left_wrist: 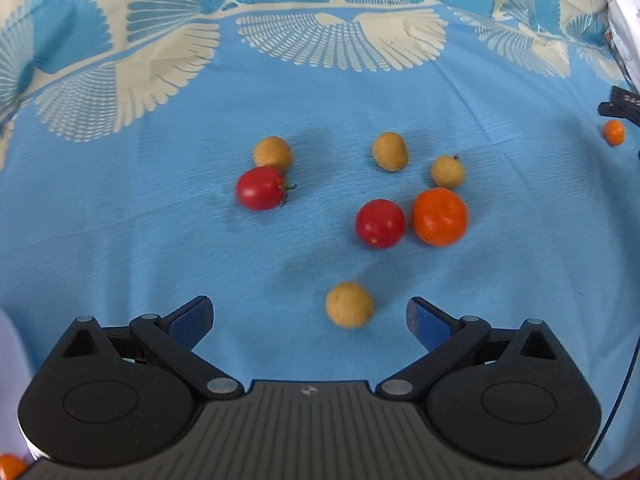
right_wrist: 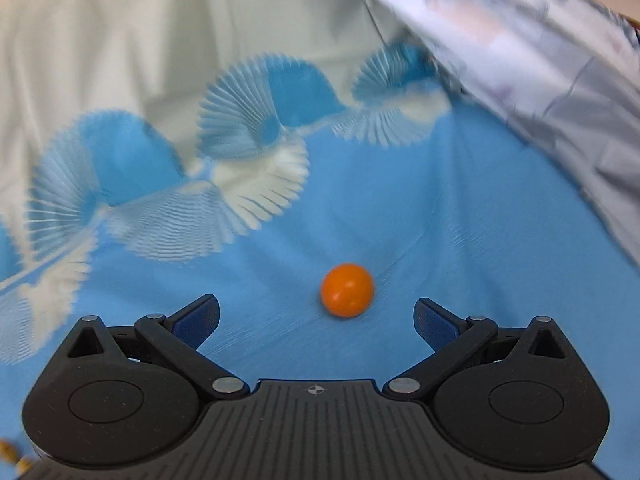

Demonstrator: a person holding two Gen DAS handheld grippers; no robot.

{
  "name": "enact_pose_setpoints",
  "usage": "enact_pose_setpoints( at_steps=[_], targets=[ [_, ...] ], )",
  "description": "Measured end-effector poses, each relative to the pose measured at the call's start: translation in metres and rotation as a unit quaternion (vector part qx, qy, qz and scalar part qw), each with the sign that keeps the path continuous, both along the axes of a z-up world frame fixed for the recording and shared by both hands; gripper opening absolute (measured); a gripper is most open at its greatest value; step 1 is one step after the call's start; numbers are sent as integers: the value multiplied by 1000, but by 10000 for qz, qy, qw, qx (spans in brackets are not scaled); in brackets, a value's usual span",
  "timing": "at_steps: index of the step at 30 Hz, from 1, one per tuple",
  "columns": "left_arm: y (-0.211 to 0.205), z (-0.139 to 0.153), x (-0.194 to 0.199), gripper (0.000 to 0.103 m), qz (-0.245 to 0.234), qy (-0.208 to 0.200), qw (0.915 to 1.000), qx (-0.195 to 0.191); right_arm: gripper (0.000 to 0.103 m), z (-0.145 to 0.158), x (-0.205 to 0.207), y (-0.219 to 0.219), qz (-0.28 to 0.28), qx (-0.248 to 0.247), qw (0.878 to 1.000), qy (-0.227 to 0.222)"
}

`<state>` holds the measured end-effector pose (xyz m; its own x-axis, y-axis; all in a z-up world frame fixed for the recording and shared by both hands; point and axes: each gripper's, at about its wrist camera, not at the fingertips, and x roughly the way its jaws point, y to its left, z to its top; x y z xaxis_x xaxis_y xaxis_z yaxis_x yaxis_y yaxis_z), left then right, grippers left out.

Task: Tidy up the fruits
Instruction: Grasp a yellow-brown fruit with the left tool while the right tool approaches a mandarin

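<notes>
Small fruits lie loose on a blue patterned cloth (left_wrist: pixel 120 240). My left gripper (left_wrist: pixel 310 314) is open, and a tan round fruit (left_wrist: pixel 349 305) sits just ahead, between its fingertips but untouched. Farther off are two red tomatoes (left_wrist: pixel 260 188) (left_wrist: pixel 380 223), an orange fruit (left_wrist: pixel 439 217) and three more tan fruits (left_wrist: pixel 273 153) (left_wrist: pixel 390 151) (left_wrist: pixel 447 171). In the right wrist view my right gripper (right_wrist: pixel 316 316) is open, with a small orange fruit (right_wrist: pixel 347 289) resting on the cloth right in front of its gap. That same small orange fruit (left_wrist: pixel 613 132) shows at the far right of the left wrist view.
A shiny silver sheet (right_wrist: pixel 560 80) rises along the right side of the cloth. The cloth's cream border with fan shapes (left_wrist: pixel 340 40) runs along the far edge. Another orange thing (left_wrist: pixel 10 466) peeks in at the lower left corner.
</notes>
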<state>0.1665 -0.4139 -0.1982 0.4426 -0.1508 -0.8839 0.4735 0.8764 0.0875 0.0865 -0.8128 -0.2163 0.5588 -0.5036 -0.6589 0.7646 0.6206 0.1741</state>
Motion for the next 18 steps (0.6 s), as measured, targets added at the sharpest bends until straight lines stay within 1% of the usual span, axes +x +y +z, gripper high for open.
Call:
enact_pose_setpoints(
  at_steps=[2, 3, 4, 5, 7, 9, 11, 12, 13, 14, 15, 16, 17, 18],
  targets=[
    [-2, -14, 8, 103, 15, 37, 9999, 112, 102, -22, 13, -12, -40, 157, 9995, 285],
    [1, -16, 10, 103, 51, 52, 10000, -35, 103, -28, 16, -11, -29, -9, 9994, 355],
    [4, -16, 12, 103, 123, 48, 9998, -158, 102, -32, 20, -6, 49, -319, 9986, 427],
    [5, -17, 12, 103, 112, 30, 9998, -171, 102, -36, 23, -1, 84, -459, 9976, 517],
    [4, -17, 10, 103, 30, -90, 9998, -145, 102, -39, 17, 2, -7, -501, 9982, 326],
    [2, -17, 9, 103, -17, -127, 9999, -102, 102, -39, 15, 1, -5, -467, 9985, 276],
    [0, -15, 12, 103, -29, -73, 10000, -56, 103, -37, 15, 0, -7, -449, 9985, 304],
    [0, -14, 12, 101, -5, -43, 10000, -38, 103, -36, 16, 0, 35, -469, 9983, 355],
    [0, -12, 12, 97, 20, -39, 10000, -31, 102, -35, 17, -3, 89, -462, 9981, 409],
    [-1, -8, 8, 82, -22, -50, 9999, -102, 102, -34, 18, -5, 113, -414, 9981, 435],
    [-2, -3, 4, 57, -108, -83, 9998, -131, 100, -32, 17, -5, 87, -384, 9982, 449],
    [-5, 2, -3, 39, -233, -144, 9996, -111, 90, -30, 16, -3, -1, -427, 9980, 473],
    [-8, 5, -8, 28, -350, -164, 9992, -72, 82, -29, 14, 0, -44, -484, 9977, 470],
    [-9, 7, -11, 28, -379, -167, 9991, -90, 54, -27, 13, 2, -9, -537, 9976, 441]
  ],
)
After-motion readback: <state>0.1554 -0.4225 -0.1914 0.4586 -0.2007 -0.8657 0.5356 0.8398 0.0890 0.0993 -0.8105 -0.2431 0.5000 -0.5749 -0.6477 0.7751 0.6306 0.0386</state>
